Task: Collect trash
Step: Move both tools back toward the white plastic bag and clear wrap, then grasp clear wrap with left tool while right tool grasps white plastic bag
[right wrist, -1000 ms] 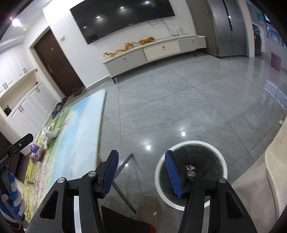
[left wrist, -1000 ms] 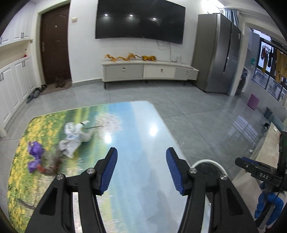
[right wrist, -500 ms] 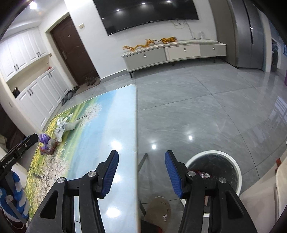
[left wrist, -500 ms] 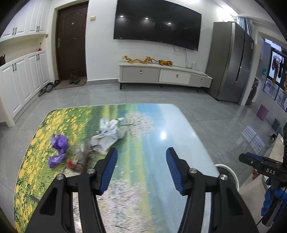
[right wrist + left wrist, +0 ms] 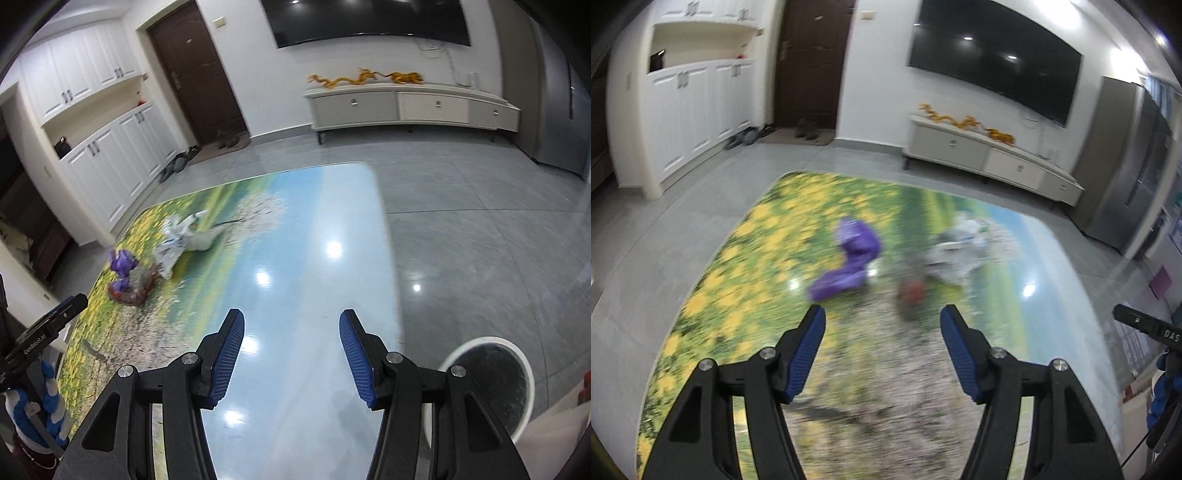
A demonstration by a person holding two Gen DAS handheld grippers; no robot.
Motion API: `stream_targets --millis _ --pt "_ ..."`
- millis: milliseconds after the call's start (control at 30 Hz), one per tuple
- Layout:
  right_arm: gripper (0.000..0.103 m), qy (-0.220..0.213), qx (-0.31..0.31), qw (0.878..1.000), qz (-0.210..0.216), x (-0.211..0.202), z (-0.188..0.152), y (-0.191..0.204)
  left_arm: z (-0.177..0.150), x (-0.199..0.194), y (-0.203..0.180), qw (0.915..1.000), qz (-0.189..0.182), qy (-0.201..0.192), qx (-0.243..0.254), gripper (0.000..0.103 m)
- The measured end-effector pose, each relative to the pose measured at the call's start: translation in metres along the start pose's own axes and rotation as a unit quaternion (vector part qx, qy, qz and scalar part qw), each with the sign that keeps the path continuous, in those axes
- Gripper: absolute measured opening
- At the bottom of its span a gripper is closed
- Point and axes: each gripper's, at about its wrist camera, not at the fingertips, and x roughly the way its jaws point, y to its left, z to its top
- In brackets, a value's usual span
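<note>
Three pieces of trash lie on the table with the printed landscape top (image 5: 746, 280): a crumpled purple wrapper (image 5: 849, 260), a dark wrapper with red on it (image 5: 911, 291) and crumpled white plastic (image 5: 960, 245). My left gripper (image 5: 882, 347) is open and empty, hovering just short of the purple and dark wrappers. My right gripper (image 5: 291, 354) is open and empty over the table's blue right part (image 5: 314, 295); the trash pile (image 5: 147, 269) lies far to its left. A white round bin (image 5: 491, 380) stands on the floor at lower right.
The table's right edge (image 5: 391, 266) drops to a glossy grey tile floor. A white TV cabinet (image 5: 406, 109), a dark door (image 5: 195, 74) and white cupboards (image 5: 103, 155) line the walls. The other gripper's handle (image 5: 44, 332) shows at left.
Both grippers swung left toward the table. The left one moved closer to the trash, which now lies right ahead of its fingers. The bin has slid to the right wrist view's lower right.
</note>
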Motion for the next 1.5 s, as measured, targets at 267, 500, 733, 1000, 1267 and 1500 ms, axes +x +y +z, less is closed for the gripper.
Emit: stream_targets --millis 267,500,733,1000,1267,1500 --pt "0.051 0.024 -0.022 0.999 0.021 0.027 0.001 0.024 -0.009 0.004 0.045 0.9992 0.012 0.012 -0.036 0.063" --pt "0.051 0.033 -0.03 0.998 0.039 0.045 0.009 0.037 0.002 0.017 0.012 0.9991 -0.037 0.019 0.009 0.063" --pt "0.051 0.028 -0.047 0.995 0.078 0.071 0.036 0.068 0.013 0.049 -0.011 0.9975 -0.051 0.037 0.032 0.062" --pt "0.051 0.046 -0.025 0.989 0.137 0.12 0.054 0.094 0.018 0.08 -0.013 0.9961 -0.056 0.06 0.033 0.055" --pt "0.056 0.055 0.045 0.98 0.187 0.149 0.066 0.095 0.02 0.094 -0.01 0.995 -0.066 0.067 0.032 0.051" --pt "0.049 0.076 0.108 0.971 0.197 0.166 0.067 0.082 0.019 0.105 -0.01 0.9935 -0.076 0.078 0.032 0.035"
